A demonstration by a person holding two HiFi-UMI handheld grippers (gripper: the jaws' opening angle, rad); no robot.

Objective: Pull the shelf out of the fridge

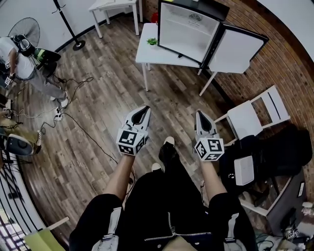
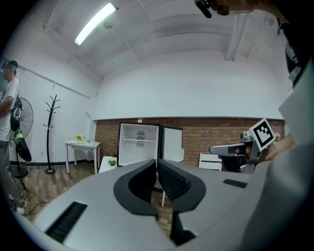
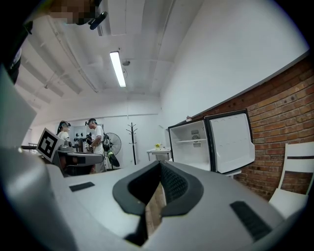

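A small white fridge stands on a low white table across the room, its door swung open to the right. A thin white shelf spans its upper part and also shows in the right gripper view. My left gripper and right gripper hang side by side over the wooden floor, well short of the fridge. Both point level toward it, both are shut, and neither holds anything. The left gripper has its jaws touching, as does the right gripper.
A small green plant sits on the table left of the fridge. A white folding chair stands to my right by the brick wall. A person, a fan and floor cables are at the left. A second white table stands farther back.
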